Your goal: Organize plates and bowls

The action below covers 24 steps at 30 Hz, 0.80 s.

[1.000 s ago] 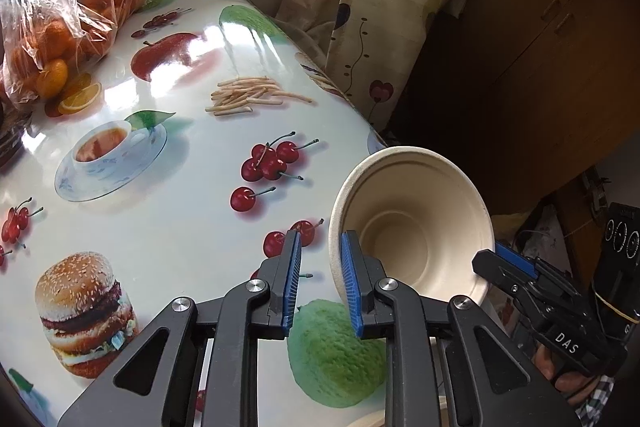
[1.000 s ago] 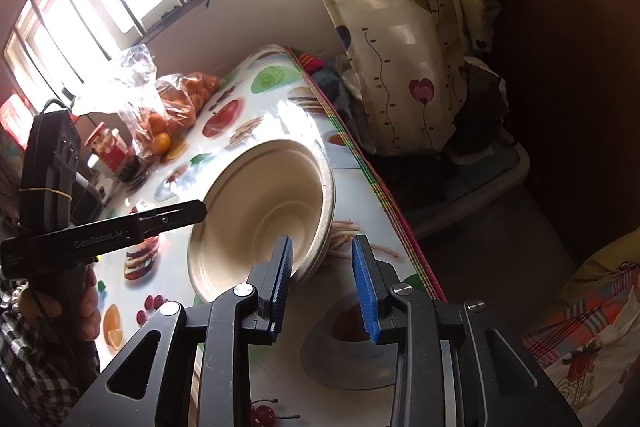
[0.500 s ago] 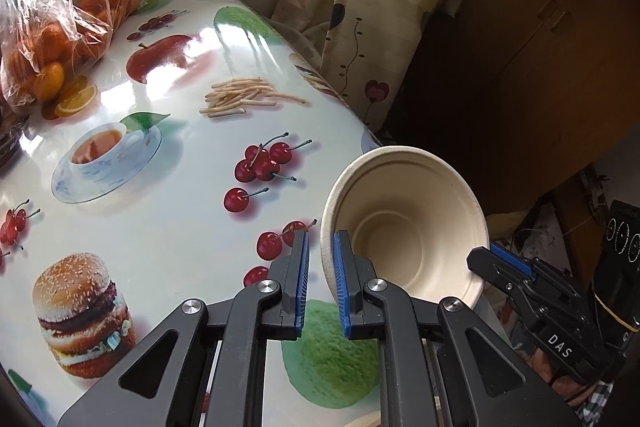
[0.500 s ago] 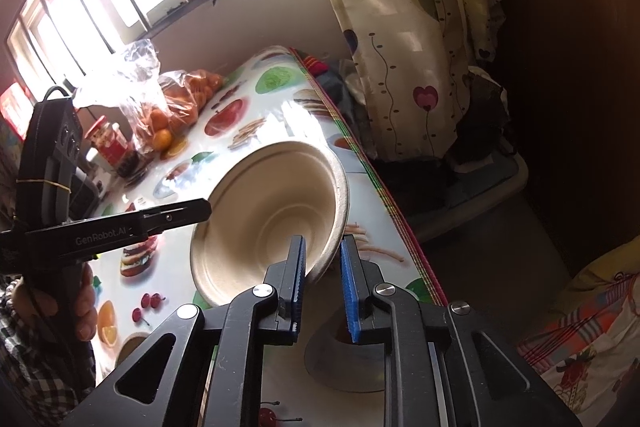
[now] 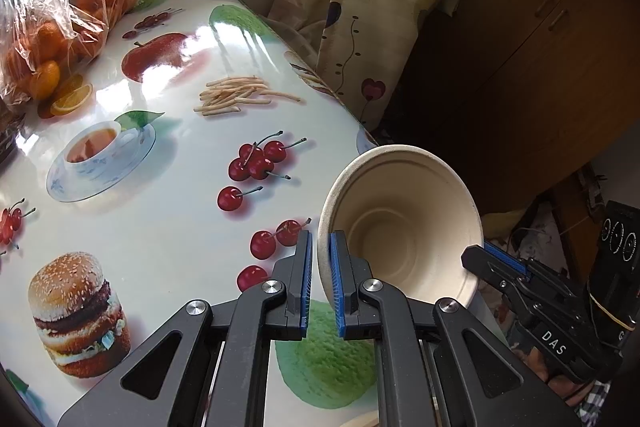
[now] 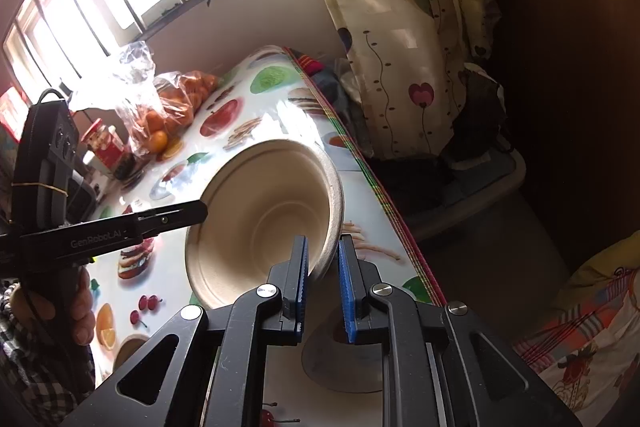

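The bowl (image 5: 404, 227), a pale paper-pulp one, was held tilted above the near right part of the table (image 5: 168, 227), its opening facing both cameras. The left gripper (image 5: 319, 283) was clamped on the bowl's left rim; its jaws had just been closing, and the rim sat between the blue pads. The right gripper (image 6: 322, 283) pinched the opposite rim the same way, its jaws likewise just closed down with the rim between them.

To do this step well, both hands would probably need to move together and keep the rim level between them, since a thin pulp rim could bend or slip if one side pulled ahead. A gentle, even hold seemed wiser than a hard squeeze.

Below the bowl, in the right wrist view, a round pale shape (image 6: 344, 359) lay on the table, largely hidden behind the gripper's fingers; whether it was a plate or another bowl could not be told. Far left sat a bag of oranges (image 5: 48, 35), cut off by the frame edge. A curtain (image 6: 400, 27) hung beyond the table's far right side.
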Motion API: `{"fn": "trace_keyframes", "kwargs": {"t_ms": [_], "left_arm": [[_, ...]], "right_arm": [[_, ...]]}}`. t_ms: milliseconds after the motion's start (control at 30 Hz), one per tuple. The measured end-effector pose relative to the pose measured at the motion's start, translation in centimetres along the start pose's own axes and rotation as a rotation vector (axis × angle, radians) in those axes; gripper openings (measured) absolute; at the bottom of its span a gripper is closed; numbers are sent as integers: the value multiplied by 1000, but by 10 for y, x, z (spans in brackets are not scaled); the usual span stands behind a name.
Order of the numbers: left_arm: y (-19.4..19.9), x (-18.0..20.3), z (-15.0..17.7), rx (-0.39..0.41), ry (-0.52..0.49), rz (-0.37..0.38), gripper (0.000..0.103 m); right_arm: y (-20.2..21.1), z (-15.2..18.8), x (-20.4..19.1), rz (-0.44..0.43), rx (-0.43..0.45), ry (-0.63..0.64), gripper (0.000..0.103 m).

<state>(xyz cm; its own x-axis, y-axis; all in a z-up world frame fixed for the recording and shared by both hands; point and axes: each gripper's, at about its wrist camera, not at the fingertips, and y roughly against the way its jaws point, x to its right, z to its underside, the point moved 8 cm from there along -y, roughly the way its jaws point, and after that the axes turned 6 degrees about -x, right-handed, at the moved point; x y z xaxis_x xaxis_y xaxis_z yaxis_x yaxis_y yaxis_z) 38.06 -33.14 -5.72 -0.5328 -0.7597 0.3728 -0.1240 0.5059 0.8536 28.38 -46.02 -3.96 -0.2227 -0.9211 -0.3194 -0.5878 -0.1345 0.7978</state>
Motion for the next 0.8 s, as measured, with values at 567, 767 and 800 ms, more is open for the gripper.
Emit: {"fn": "trace_keyframes", "kwargs": {"t_ms": [567, 767, 800], "left_arm": [[-3, 1, 2, -8, 3, 3, 10], [-2, 1, 2, -8, 7, 9, 10], [-2, 0, 2, -9, 10, 12, 10]], "right_arm": [[-6, 2, 2, -8, -15, -22, 11], [-6, 1, 2, -13, -20, -27, 11], [-7, 2, 2, -15, -24, -33, 11]]}}
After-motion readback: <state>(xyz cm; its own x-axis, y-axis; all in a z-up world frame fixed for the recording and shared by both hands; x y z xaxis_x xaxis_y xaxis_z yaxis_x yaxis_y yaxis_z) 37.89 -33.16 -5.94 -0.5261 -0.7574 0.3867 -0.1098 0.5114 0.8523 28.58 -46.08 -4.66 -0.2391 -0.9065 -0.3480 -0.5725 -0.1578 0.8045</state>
